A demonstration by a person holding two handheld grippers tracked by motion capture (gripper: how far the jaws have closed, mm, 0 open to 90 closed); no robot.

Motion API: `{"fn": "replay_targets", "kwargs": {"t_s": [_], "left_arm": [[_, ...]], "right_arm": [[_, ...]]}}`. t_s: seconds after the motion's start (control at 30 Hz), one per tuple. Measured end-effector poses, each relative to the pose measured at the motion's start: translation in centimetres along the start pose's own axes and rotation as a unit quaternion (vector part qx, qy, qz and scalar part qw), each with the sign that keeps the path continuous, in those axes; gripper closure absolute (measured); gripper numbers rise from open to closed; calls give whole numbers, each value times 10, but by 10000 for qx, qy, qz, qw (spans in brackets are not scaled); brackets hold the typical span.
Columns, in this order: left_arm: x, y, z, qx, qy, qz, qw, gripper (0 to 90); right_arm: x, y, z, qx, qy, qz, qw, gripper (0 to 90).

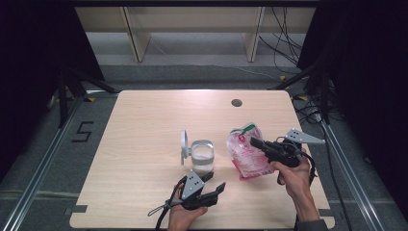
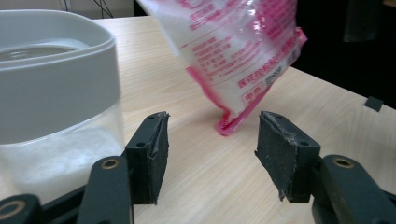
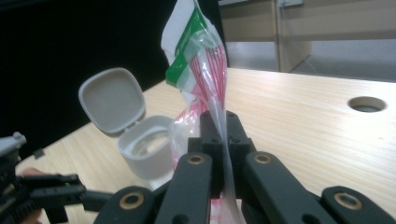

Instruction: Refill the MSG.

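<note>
— So, where is the bag (image 1: 248, 155) right now?

— Pinched in the right gripper (image 3: 219, 140), whose jaws are pressed together on the clear film below the green-and-white top. In the high view the pink and white bag sits right of the bench's (image 1: 144, 125) middle, leaning, and in the left gripper view its lower corner touches or nearly touches the wood.

— And the jar (image 1: 202, 157)?

— Just left of the bag, near the bench's middle. It is clear with a grey collar, white powder fills its lower part, and its grey flip lid (image 3: 112, 100) stands open on the side away from the bag. The mouth is uncovered.

— What about the left gripper (image 2: 210, 154)?

— Its jaws are spread with nothing between them. It sits low at the near edge, just in front of the jar, which looms close at the left of its own view, with the bag's corner farther off.

— Anything else around?

— A round cable hole (image 1: 236, 102) at the far side of the bench, well apart from everything. Beyond the bench stands a light wooden frame (image 1: 192, 29), with cables (image 1: 284, 43) trailing on the floor.
</note>
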State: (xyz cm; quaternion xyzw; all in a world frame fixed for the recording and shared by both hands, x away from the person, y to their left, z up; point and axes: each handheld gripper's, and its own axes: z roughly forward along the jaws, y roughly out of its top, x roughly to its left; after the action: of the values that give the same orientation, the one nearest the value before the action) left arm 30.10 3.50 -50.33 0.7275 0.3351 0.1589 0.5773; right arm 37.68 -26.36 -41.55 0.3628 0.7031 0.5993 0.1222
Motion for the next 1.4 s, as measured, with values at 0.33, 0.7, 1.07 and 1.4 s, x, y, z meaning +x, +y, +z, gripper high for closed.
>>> {"fn": "replay_targets", "kwargs": {"t_s": [0.33, 0.7, 1.07, 1.4], "left_arm": [[8, -1, -7, 82, 122, -49, 9999, 429], [15, 2, -14, 11, 183, -71, 9998, 428], [17, 0, -17, -12, 192, -238, 9995, 422], [20, 1, -20, 1, 211, -243, 9995, 419]], "right_arm": [[0, -5, -14, 131, -266, -83, 9995, 900], [-5, -13, -27, 219, -656, -189, 9974, 900], [-11, -19, -33, 291, -915, -197, 9952, 900], [-17, -23, -35, 390, -1181, -256, 9919, 900]]}}
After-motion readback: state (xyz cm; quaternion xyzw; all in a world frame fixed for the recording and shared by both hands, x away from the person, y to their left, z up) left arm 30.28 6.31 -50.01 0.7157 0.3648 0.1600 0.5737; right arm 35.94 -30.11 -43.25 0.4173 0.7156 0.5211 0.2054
